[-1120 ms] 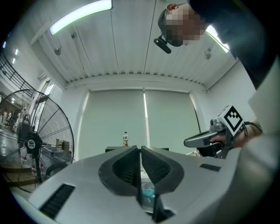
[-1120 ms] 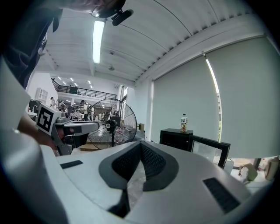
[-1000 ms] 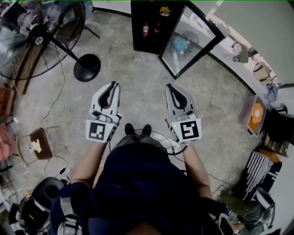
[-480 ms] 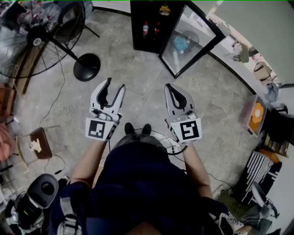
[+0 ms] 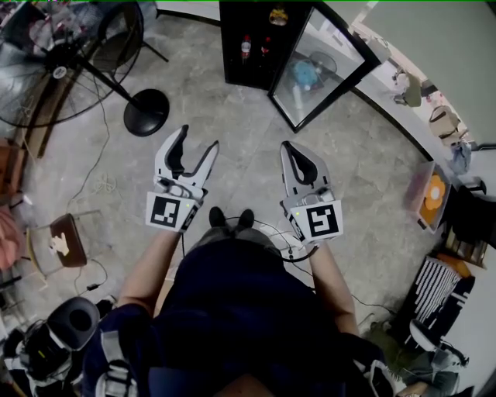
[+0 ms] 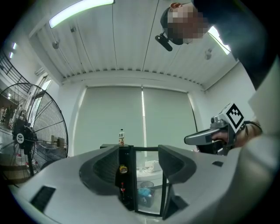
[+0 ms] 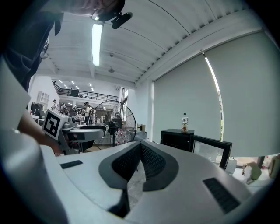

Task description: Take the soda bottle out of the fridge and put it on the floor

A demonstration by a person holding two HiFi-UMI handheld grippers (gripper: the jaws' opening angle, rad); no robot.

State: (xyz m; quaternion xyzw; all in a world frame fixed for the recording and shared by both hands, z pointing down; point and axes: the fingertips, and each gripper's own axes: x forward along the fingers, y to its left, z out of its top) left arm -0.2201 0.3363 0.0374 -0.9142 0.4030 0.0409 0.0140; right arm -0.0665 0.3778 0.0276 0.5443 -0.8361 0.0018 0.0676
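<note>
A black fridge (image 5: 256,58) stands on the floor ahead with its glass door (image 5: 319,74) swung open to the right. A small red soda bottle (image 5: 246,49) stands on a shelf inside, and it shows between the left jaws in the left gripper view as the red bottle (image 6: 123,188). My left gripper (image 5: 198,138) is held well short of the fridge; its jaws are opening and nothing is between them. My right gripper (image 5: 288,147) is level with it, shut and empty. A pale labelled bottle (image 6: 121,137) stands on top of the fridge.
A big floor fan (image 5: 66,58) with a round black base (image 5: 147,114) stands at the left, its cable trailing on the floor. A small brown stool (image 5: 63,242) is at lower left. Bags and boxes (image 5: 434,194) lie along the right wall. A yellow item (image 5: 277,15) sits in the fridge.
The left gripper's jaws have spread from shut to wide apart and it has risen slightly towards the fridge. The right gripper has stayed shut and nearly still.
</note>
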